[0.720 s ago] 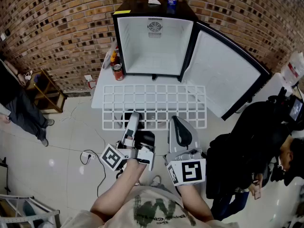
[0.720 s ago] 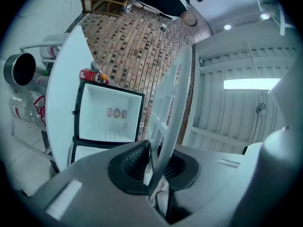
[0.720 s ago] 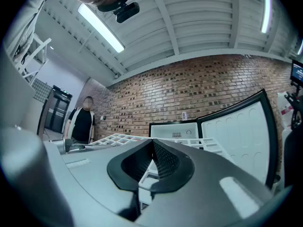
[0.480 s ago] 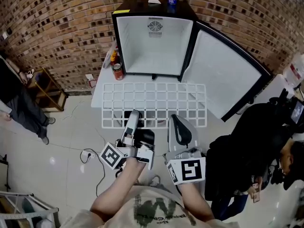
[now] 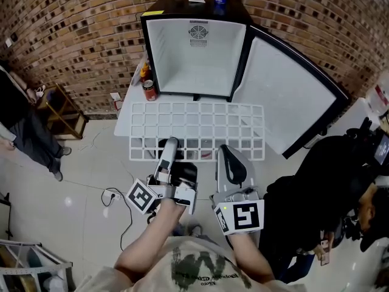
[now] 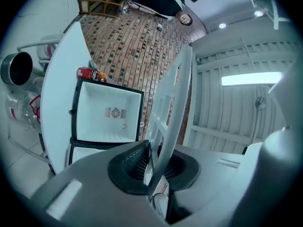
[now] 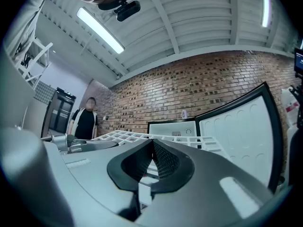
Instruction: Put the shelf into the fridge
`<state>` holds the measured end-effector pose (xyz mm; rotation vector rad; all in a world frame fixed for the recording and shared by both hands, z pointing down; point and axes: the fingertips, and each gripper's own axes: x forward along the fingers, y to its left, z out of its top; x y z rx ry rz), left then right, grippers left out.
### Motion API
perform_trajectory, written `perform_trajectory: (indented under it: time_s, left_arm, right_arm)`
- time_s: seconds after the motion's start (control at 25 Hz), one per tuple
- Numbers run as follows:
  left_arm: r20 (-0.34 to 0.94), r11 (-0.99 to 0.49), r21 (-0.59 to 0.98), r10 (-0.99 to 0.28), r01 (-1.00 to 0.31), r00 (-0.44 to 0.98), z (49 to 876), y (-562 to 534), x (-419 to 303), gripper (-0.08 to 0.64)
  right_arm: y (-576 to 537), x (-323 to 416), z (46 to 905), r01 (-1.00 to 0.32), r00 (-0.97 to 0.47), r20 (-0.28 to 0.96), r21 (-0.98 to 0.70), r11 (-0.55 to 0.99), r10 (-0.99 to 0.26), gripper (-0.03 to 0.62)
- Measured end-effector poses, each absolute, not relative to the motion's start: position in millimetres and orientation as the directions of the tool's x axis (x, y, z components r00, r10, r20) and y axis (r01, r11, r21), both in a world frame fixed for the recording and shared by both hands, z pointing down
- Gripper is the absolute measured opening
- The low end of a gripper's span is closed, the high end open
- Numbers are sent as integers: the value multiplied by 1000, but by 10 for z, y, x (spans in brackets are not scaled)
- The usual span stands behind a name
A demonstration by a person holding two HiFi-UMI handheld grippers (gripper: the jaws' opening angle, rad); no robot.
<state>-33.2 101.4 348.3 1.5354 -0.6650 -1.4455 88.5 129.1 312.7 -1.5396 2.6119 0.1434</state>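
Both bare forearms reach forward from the bottom of the head view, side by side. The left gripper (image 5: 171, 146) is rolled onto its side, its marker cube tilted; the right gripper (image 5: 227, 154) sits level.

Left jaws (image 6: 154, 162) are narrow, pinched on an edge bar of the white wire-grid shelf (image 6: 173, 103). Right jaws (image 7: 152, 162) are closed tight on the same near edge.

The shelf (image 5: 197, 129) lies flat mid-frame over the white worktop (image 5: 124, 121). Its far edge is just short of the lower lip of the open black mini fridge with white interior (image 5: 197, 59).

The white-lined fridge door (image 5: 292, 96) is swung wide to the right, alongside the shelf's right edge. A red can (image 5: 149, 90) stands at the fridge's front left corner, near the shelf's far left corner.
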Motion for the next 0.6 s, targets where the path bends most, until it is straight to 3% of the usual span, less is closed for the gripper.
perform_trajectory:
  time_s: [0.6]
  left_arm:
    - [-487, -452, 868, -857, 205, 168, 3599, 583, -236, 35]
  right_arm:
    - [856, 1022, 3213, -878, -477, -139, 42, 477, -868, 0]
